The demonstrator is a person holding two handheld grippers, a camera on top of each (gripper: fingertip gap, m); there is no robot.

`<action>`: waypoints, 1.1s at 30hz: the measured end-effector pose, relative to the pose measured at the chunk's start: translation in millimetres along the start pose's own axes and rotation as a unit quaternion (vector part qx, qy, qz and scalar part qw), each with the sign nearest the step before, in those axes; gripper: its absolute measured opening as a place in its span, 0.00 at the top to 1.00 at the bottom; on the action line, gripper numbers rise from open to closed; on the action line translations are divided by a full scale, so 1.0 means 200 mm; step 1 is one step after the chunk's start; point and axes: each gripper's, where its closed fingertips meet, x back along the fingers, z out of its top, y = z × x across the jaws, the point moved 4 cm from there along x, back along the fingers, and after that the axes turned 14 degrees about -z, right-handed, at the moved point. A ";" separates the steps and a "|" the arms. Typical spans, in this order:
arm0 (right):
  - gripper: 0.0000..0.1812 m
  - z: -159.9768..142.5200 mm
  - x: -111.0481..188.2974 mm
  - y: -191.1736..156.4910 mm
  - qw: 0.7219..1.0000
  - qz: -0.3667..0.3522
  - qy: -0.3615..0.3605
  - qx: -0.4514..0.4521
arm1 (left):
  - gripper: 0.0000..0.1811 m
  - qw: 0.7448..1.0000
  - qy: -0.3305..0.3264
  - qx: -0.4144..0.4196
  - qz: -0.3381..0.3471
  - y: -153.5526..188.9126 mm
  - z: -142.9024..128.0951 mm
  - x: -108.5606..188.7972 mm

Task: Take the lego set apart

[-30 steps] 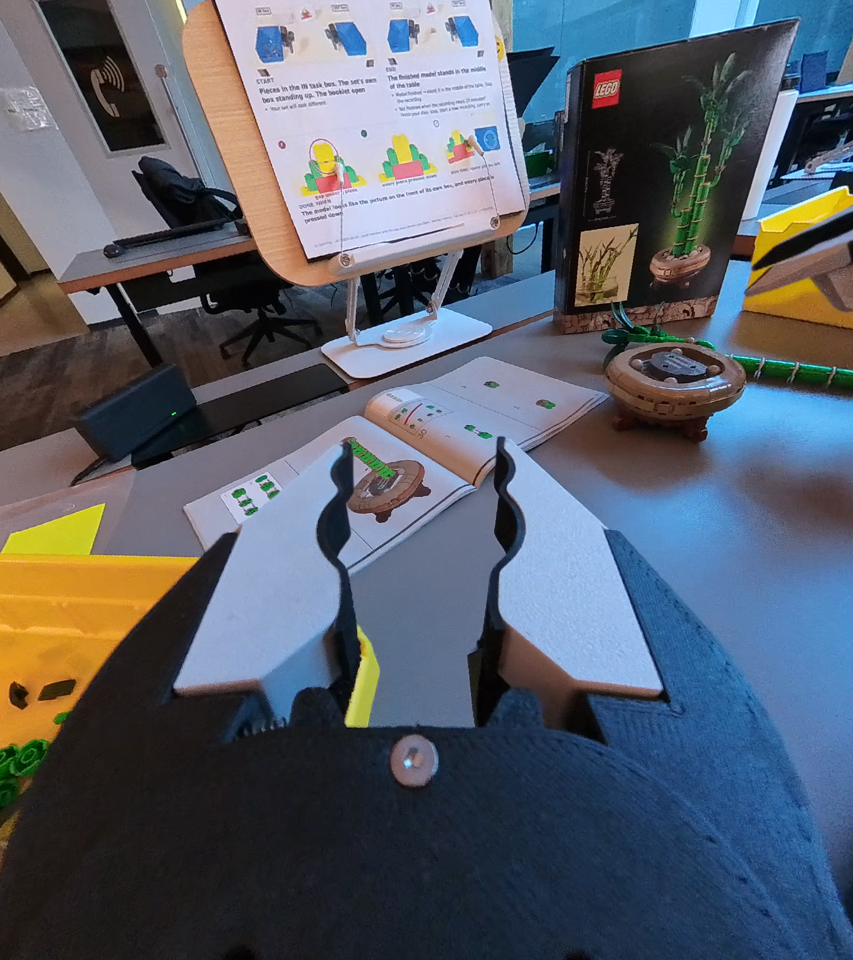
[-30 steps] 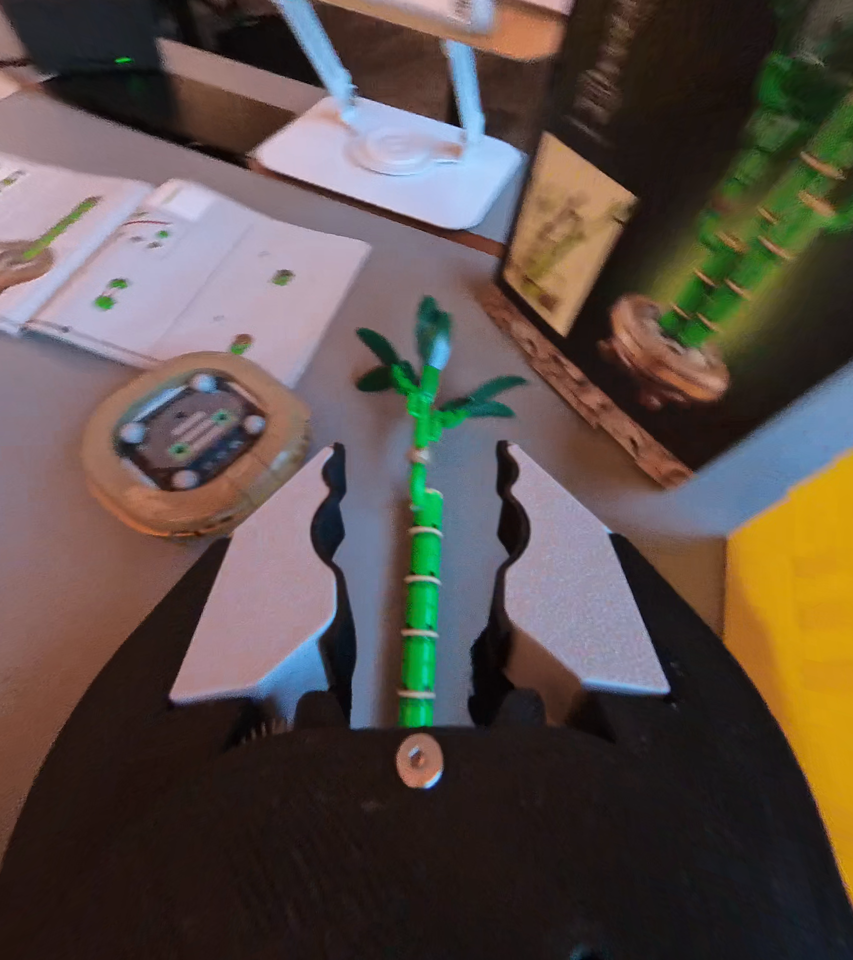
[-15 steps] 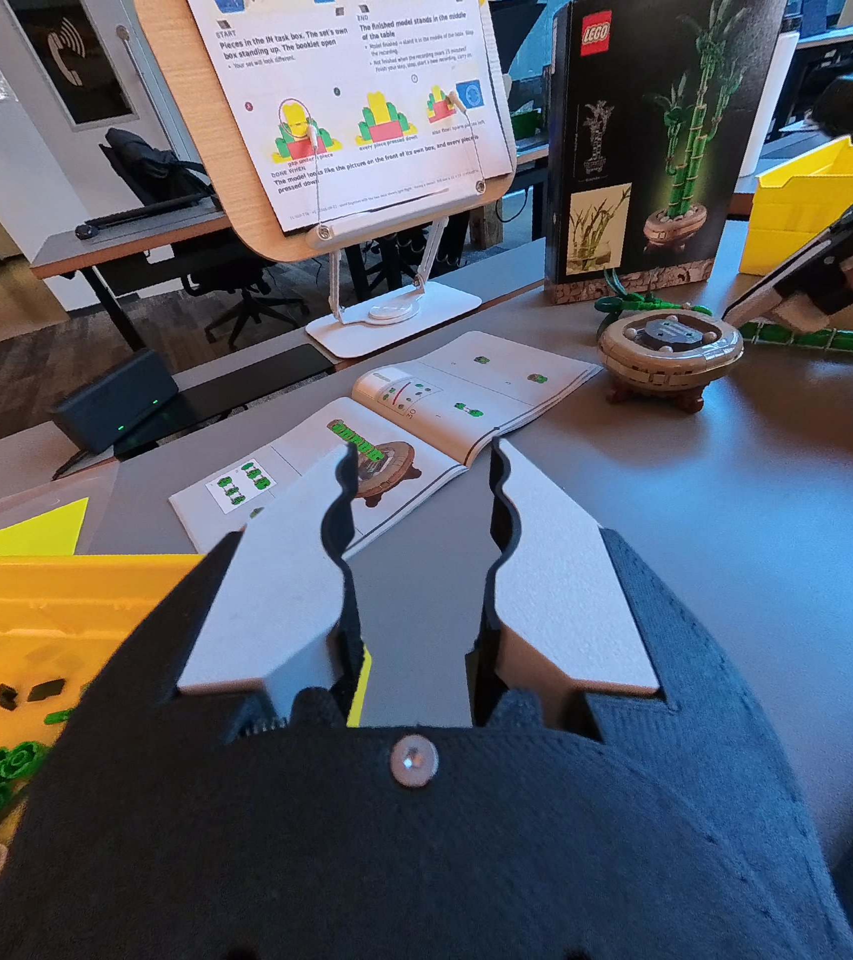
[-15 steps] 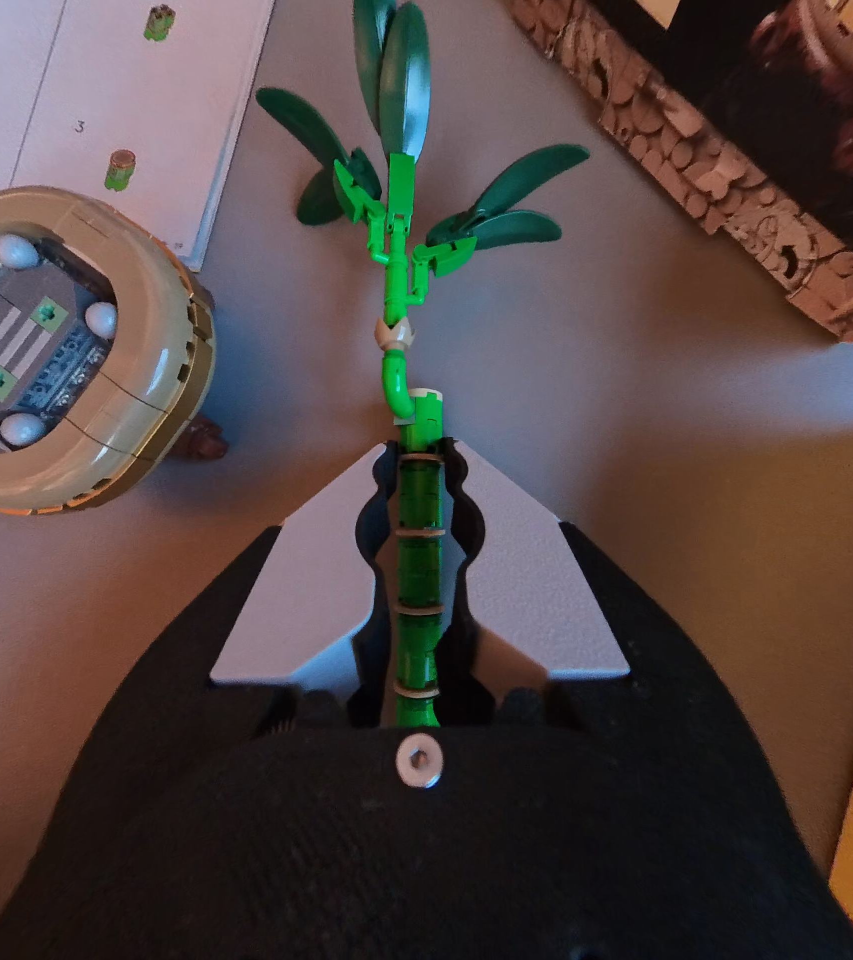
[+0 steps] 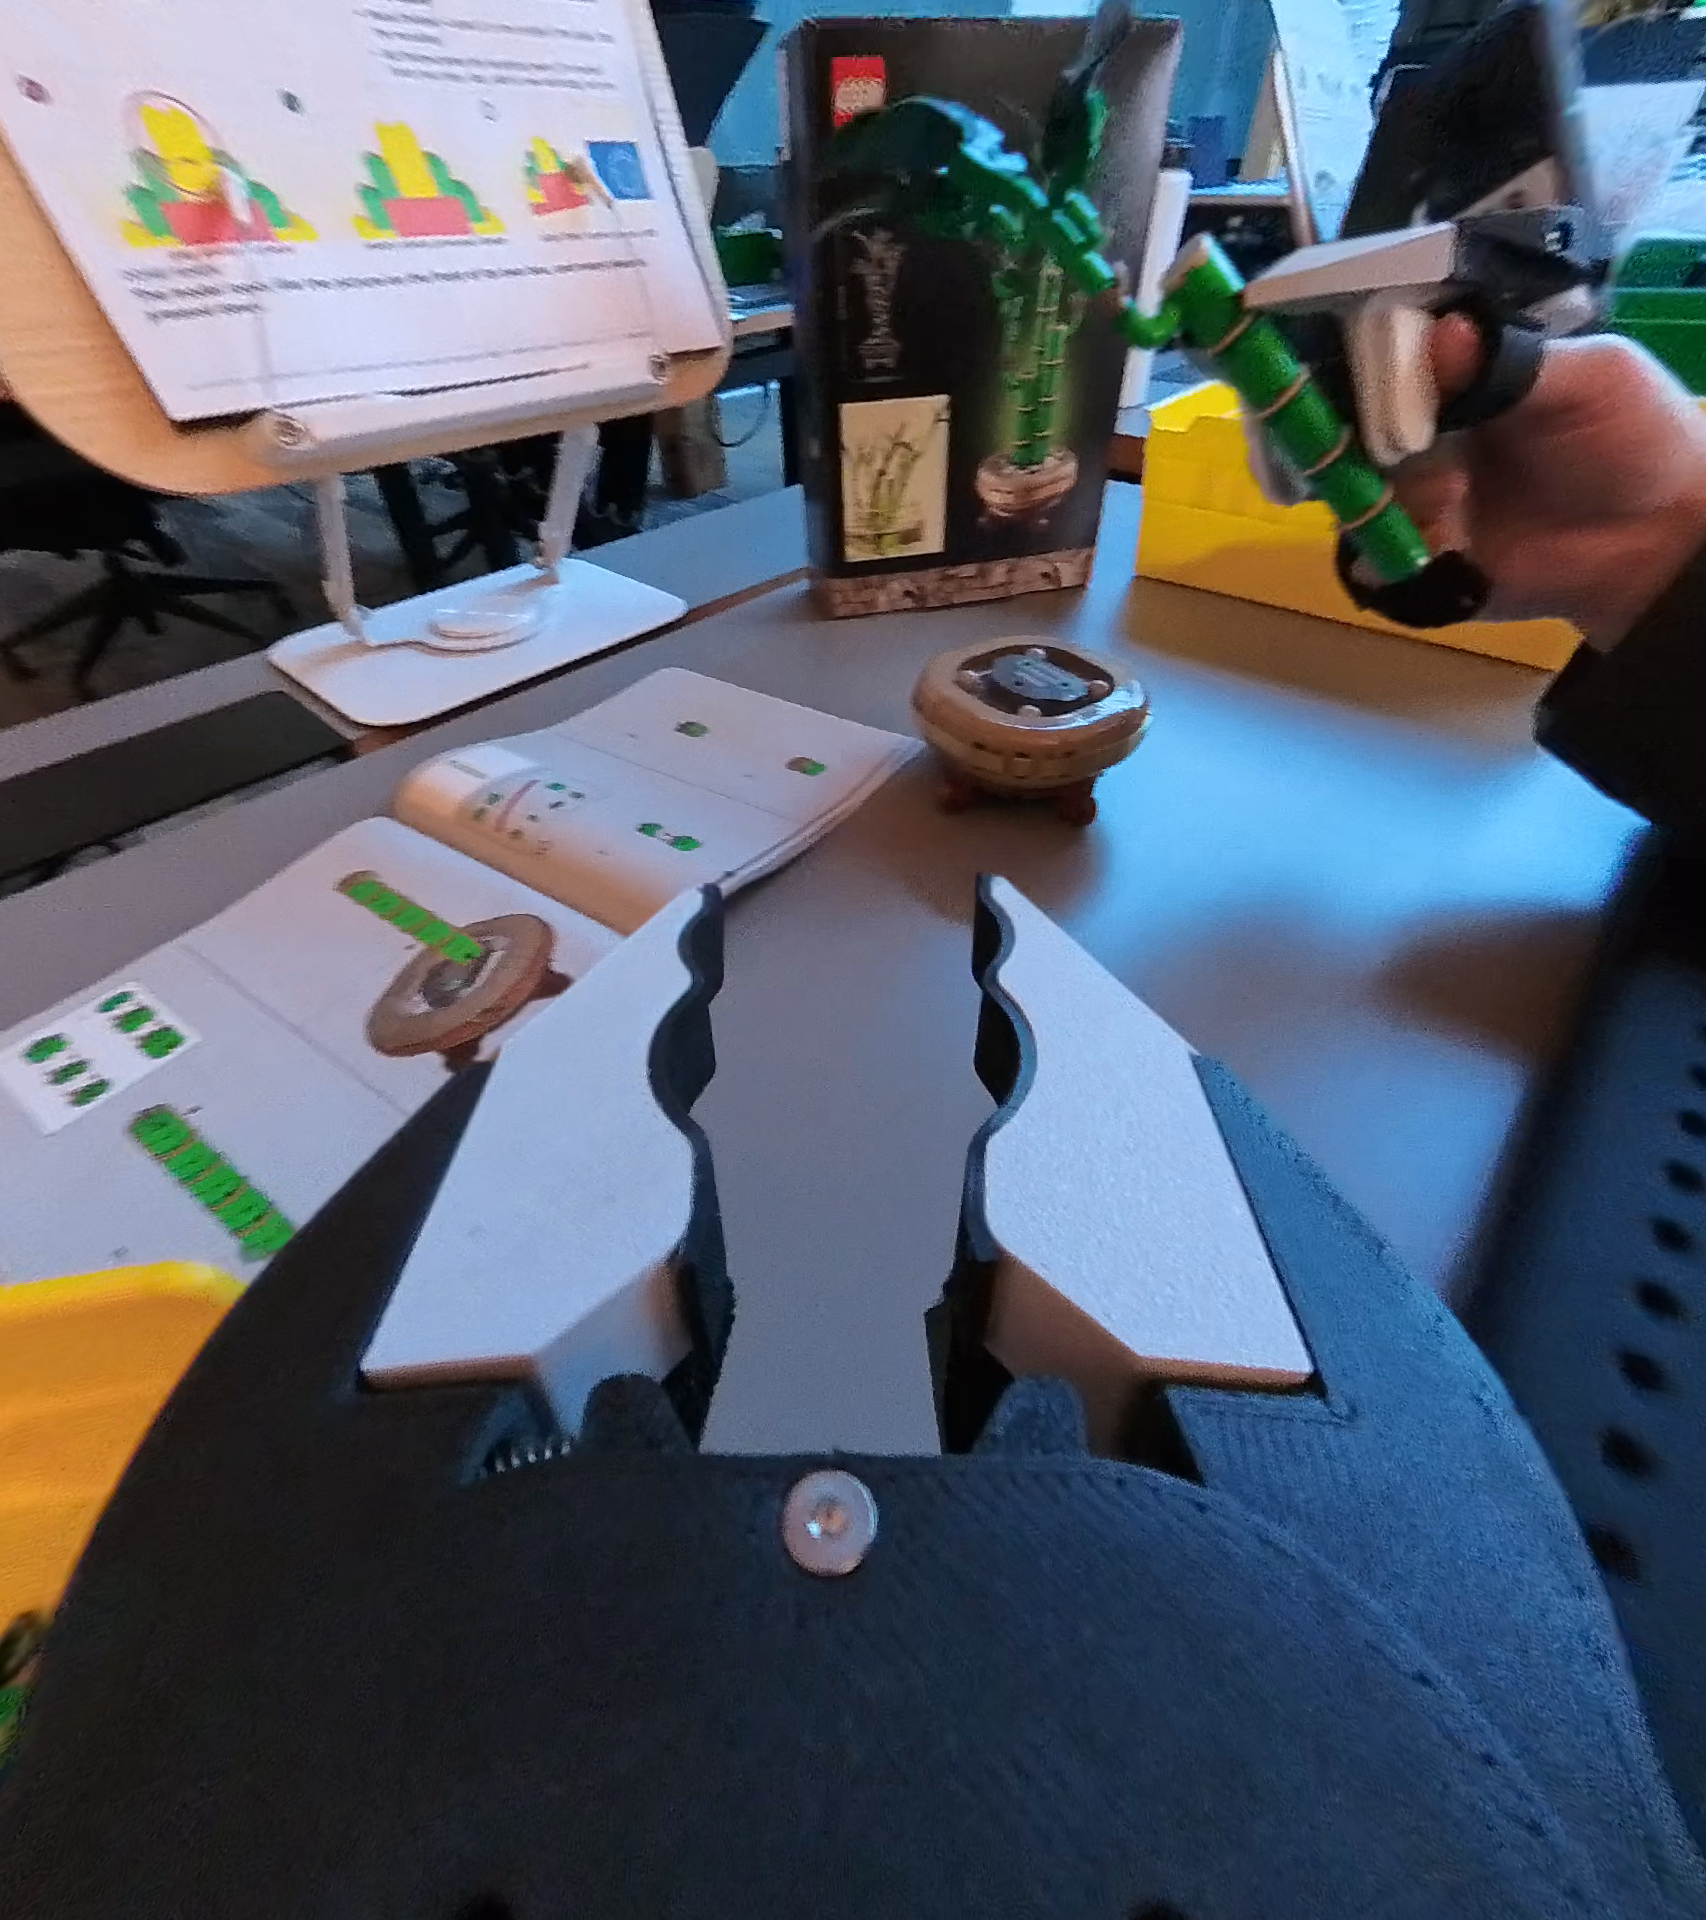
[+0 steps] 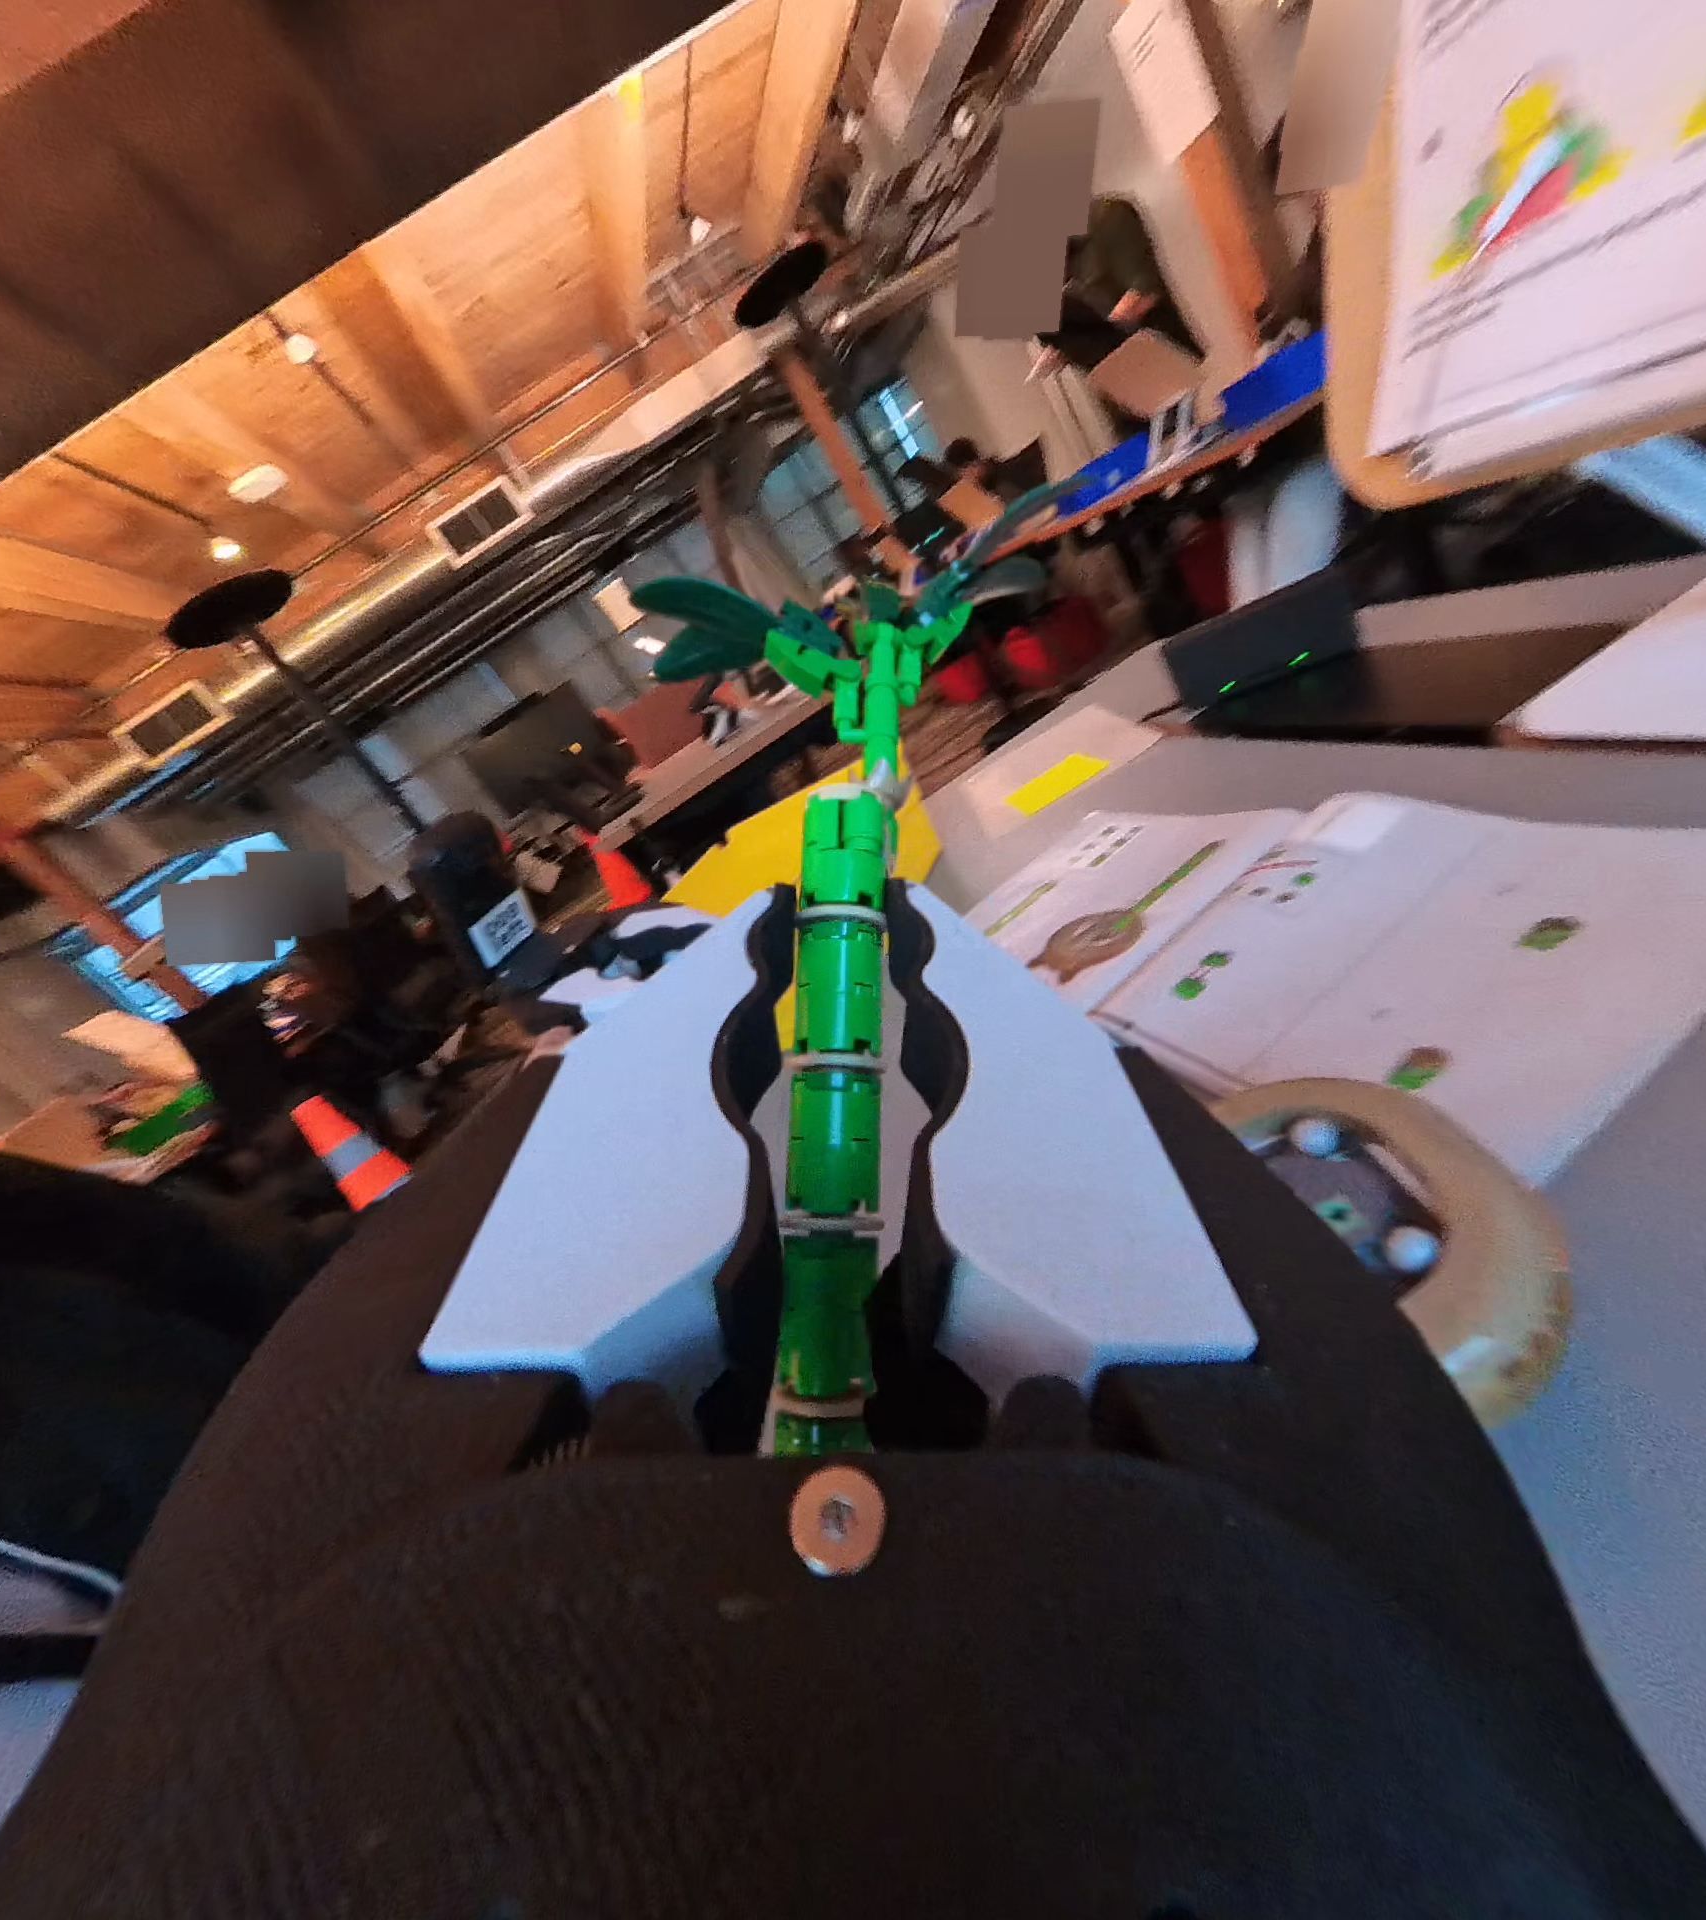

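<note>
My right gripper (image 6: 841, 904) is shut on a green lego bamboo stalk (image 6: 833, 1081) and holds it in the air, its dark green leaves (image 6: 714, 629) pointing away. In the left wrist view the stalk (image 5: 1285, 405) is held high at the upper right, tilted, leaves (image 5: 942, 145) to the left, in the right gripper (image 5: 1233, 301). The tan round lego pot base (image 5: 1031, 717) stands on the grey table; it also shows in the right wrist view (image 6: 1483, 1226). My left gripper (image 5: 844, 914) is open and empty, low over the table near the open booklet (image 5: 475, 914).
The lego box (image 5: 942, 343) stands upright behind the pot. A yellow bin (image 5: 1233, 530) sits at the back right, another yellow bin (image 5: 18, 1423) with green pieces at the near left. A white stand (image 5: 475, 644) holds an instruction sheet (image 5: 329, 177). A sleeved arm (image 5: 1701, 748) reaches in at the right. The left gripper's tips are roughly 25 centimetres from the right gripper's.
My right gripper closed on the bamboo stalk lying on the table and lifted it into the air, swinging it up. My left gripper moved forward over the table, still open.
</note>
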 end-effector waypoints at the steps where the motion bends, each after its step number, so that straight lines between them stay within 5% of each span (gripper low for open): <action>1: 0.91 -0.03 -0.03 -0.01 1.000 0.009 -0.014 -0.006 | 0.74 1.000 -0.002 0.005 -0.011 0.02 0.00 -0.02; 8: 0.91 -0.19 -0.24 -0.23 0.987 0.139 -0.065 -0.054 | 0.74 0.980 0.058 0.110 -0.158 0.15 0.08 -0.16; 15: 0.91 -0.29 -0.33 -0.35 0.982 0.174 -0.073 -0.009 | 0.67 0.894 0.143 0.300 -0.301 0.15 0.20 -0.32; 18: 0.91 -0.32 -0.35 -0.36 0.981 0.175 -0.083 -0.006 | 0.70 0.906 0.148 0.254 -0.305 0.16 0.18 -0.37; 20: 0.91 -0.36 -0.38 -0.35 0.979 0.178 -0.102 -0.012 | 0.72 0.890 0.184 0.263 -0.322 0.16 0.20 -0.36; 24: 0.91 -0.42 -0.41 -0.38 0.965 0.217 -0.137 -0.059 | 0.93 0.871 0.226 0.276 -0.339 0.11 0.23 -0.32; 27: 0.91 -0.45 -0.43 -0.40 0.952 0.239 -0.157 -0.107 | 0.95 0.895 0.218 0.226 -0.318 0.10 0.23 -0.30; 33: 0.90 -0.44 -0.43 -0.35 0.962 0.208 -0.151 -0.095 | 0.95 0.887 0.232 0.279 -0.286 0.02 0.20 -0.25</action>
